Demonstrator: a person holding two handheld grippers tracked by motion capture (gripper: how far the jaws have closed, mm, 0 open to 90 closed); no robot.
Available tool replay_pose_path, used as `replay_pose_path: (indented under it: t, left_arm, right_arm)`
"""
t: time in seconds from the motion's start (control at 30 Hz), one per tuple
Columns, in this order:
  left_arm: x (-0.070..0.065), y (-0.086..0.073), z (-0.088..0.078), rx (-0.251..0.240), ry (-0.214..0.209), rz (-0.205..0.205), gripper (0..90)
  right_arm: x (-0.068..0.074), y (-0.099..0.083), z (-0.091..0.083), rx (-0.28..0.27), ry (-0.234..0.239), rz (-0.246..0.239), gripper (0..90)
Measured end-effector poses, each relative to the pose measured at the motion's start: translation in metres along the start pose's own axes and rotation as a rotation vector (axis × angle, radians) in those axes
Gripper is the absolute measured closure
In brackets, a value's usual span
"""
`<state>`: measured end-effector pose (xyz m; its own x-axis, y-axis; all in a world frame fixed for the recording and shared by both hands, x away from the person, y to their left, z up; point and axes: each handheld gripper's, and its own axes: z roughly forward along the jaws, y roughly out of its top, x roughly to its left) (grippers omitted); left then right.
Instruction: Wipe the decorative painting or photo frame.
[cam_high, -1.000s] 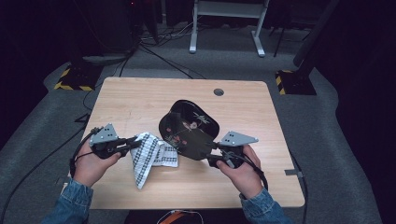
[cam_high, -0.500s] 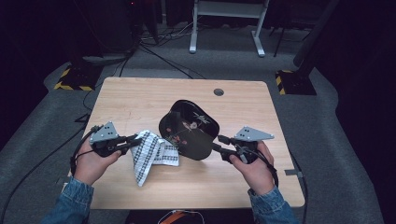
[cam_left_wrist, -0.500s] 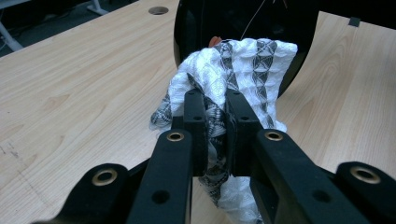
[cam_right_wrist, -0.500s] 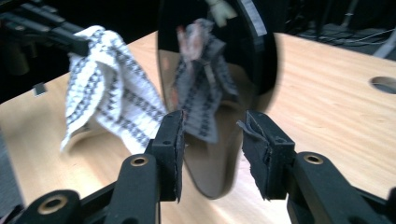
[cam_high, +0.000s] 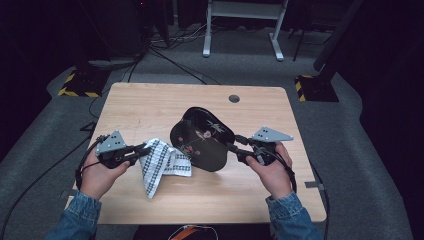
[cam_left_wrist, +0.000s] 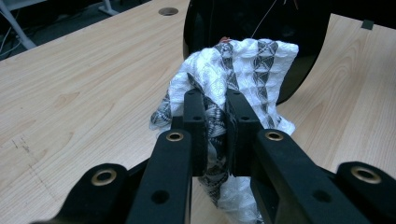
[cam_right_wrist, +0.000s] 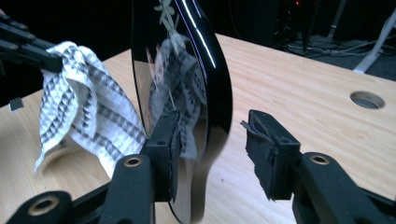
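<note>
A black lacquered tray (cam_high: 202, 140) with a painted flower sprig sits just off the centre of the table (cam_high: 150, 107), propped on edge and tilted. At its 9 o'clock, touching its face, hangs a white cloth (cam_high: 162, 162) with dark triangle bands. The left hand-held gripper (cam_high: 142, 149) has its jaws closed tight on a fold of that cloth; the left hand (cam_high: 100, 170) lies low, forearm coming from 7 o'clock. At the tray's 3 o'clock the right hand-held gripper (cam_right_wrist: 212, 140) stands with jaws parted, the tray's rim between them, one pad (cam_right_wrist: 170, 140) against it and the other clear. The right hand (cam_high: 272, 170) reaches in from 5 o'clock
</note>
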<state>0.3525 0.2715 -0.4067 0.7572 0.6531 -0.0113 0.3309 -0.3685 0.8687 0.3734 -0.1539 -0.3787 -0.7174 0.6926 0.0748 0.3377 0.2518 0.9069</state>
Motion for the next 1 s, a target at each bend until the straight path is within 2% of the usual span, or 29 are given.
replay_pose_path:
  t: [0.17,0.27,0.37,0.47,0.57,0.73,1.0]
  left_arm:
    - [-0.001,0.000,0.000,0.000,0.006,0.004,80.9]
    - [-0.001,0.001,0.001,-0.002,0.010,-0.001,81.0]
    - [-0.001,0.002,0.002,-0.001,0.021,-0.004,80.9]
    - [-0.001,0.002,0.003,-0.003,0.027,-0.012,80.9]
    - [-0.001,0.003,0.004,-0.005,0.032,-0.026,80.8]
    - [-0.001,0.005,0.005,-0.010,0.032,-0.020,80.8]
    - [-0.001,0.014,0.007,-0.019,0.043,0.001,80.9]
  right_arm:
    - [0.000,0.003,0.009,-0.011,0.028,-0.018,56.0]
    - [0.000,0.004,0.012,-0.016,0.040,-0.029,59.5]
    - [-0.003,0.005,0.013,-0.011,0.054,-0.038,67.8]
    - [-0.004,0.004,0.013,-0.008,0.065,-0.049,69.5]
    - [-0.006,0.004,0.012,-0.011,0.129,-0.036,74.2]
    - [-0.005,0.004,0.012,-0.008,0.187,-0.027,78.3]
    - [-0.005,0.003,0.011,-0.004,0.195,-0.018,78.7]
